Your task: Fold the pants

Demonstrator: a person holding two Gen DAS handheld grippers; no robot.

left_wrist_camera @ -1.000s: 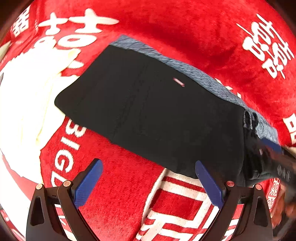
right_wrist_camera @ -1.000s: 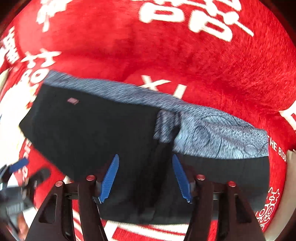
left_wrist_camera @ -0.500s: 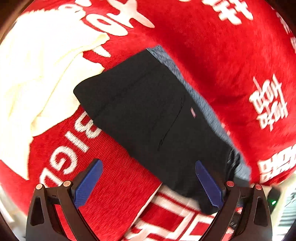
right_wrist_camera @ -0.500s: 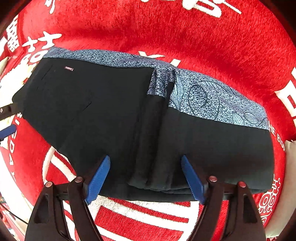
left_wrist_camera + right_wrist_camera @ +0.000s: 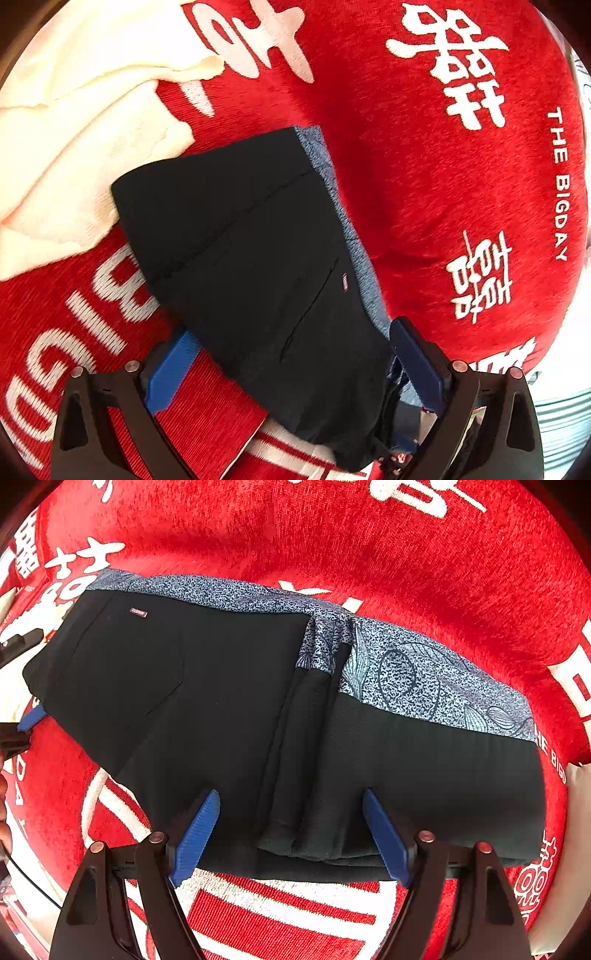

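We see the folded pants [image 5: 229,709] lying lengthwise across the red blanket [image 5: 406,554]. Our right gripper [image 5: 291,834], fingers just spread and released, straddles the middle crease at the near edge; our left gripper [image 5: 295,373], fingers open, straddles one short end, nothing clamped.

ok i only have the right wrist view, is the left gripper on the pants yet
Observer: Not gripping. The left gripper is open, its pads straddling one end of the pants.
Operator: anything lying past that end
Observer: Yes, a cream cloth on the red blanket; the pants' corner reaches its edge.
Operator: is that end tidy
Observer: The black layer lies flat, with a strip of the patterned layer showing along one side.
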